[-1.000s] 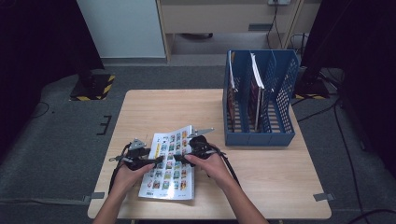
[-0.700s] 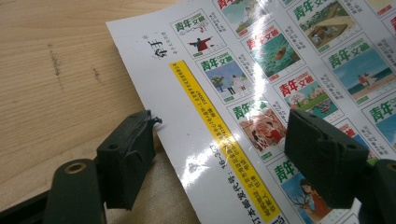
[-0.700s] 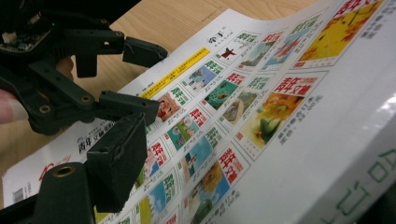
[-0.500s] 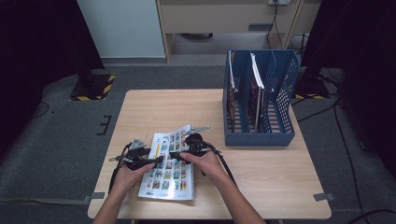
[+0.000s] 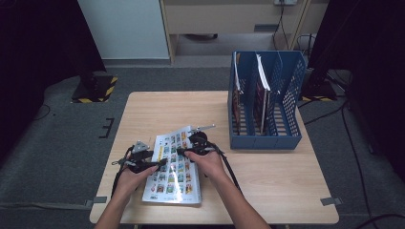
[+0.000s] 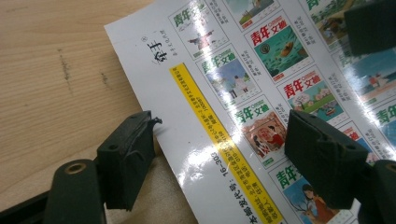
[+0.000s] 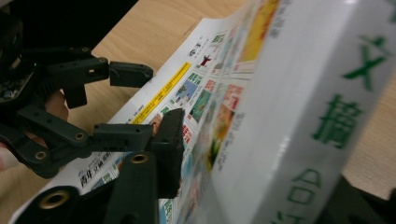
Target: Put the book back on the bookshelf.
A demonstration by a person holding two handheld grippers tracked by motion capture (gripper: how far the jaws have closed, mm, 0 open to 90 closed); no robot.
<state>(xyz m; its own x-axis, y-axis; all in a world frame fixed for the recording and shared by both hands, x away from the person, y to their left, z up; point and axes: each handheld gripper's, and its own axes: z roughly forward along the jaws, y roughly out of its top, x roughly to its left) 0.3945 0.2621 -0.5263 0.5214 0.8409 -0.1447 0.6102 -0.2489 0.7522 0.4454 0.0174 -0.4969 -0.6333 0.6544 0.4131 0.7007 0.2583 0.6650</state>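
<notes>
Magazine [image 5: 174,167], glossy cover of small pictures facing up, lies near the table's [image 5: 277,191] front edge, left of middle. Its spine side is tilted up in the right gripper's [image 5: 197,143] view, whose jaws have just been closing with that thick edge between them; they look clamped on it. The left gripper [image 5: 155,163] stands open astride the magazine's left edge, one jaw on bare wood, one over the cover, pressing nothing. A blue file rack [image 5: 267,105] at the right back edge already holds 2 magazines in its slots. Judged from this, pickup has only begun; lifting and slotting remain.
</notes>
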